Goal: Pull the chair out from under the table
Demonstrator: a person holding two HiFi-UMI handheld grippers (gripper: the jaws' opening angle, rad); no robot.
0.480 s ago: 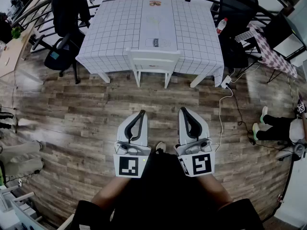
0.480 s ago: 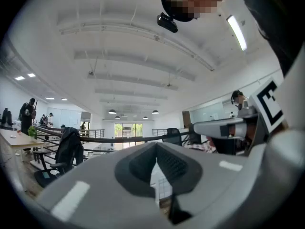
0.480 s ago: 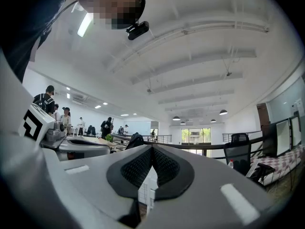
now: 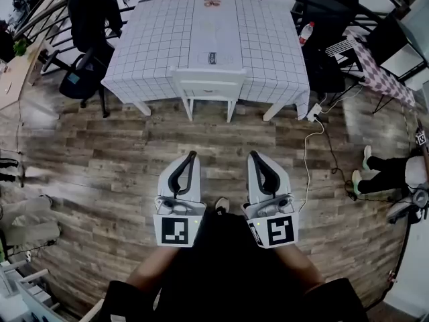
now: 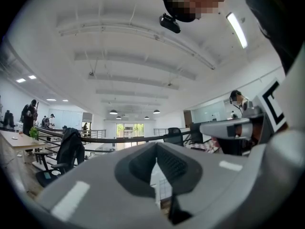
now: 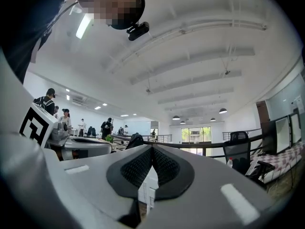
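Note:
A white chair [image 4: 208,86] stands tucked under the near edge of a table [image 4: 154,45] covered with a white grid-pattern cloth, at the top middle of the head view. My left gripper [image 4: 193,154] and right gripper [image 4: 252,155] are held side by side over the wooden floor, well short of the chair and pointing level toward it. Both are shut with nothing between the jaws. In the left gripper view the left gripper [image 5: 156,152] has its jaw tips together; the right gripper [image 6: 152,148] looks the same in the right gripper view.
A black office chair [image 4: 84,79] with a dark jacket stands left of the table. Another black chair [image 4: 322,19] and a bottle [image 4: 307,34] are at its right. A white cable [image 4: 312,153] and power strip lie on the floor right of the table. Someone's legs [image 4: 385,173] reach in from the right.
The table and chair sit slightly higher and a little left in the head view, and both grippers appear slightly higher too. Both jaws stay shut.

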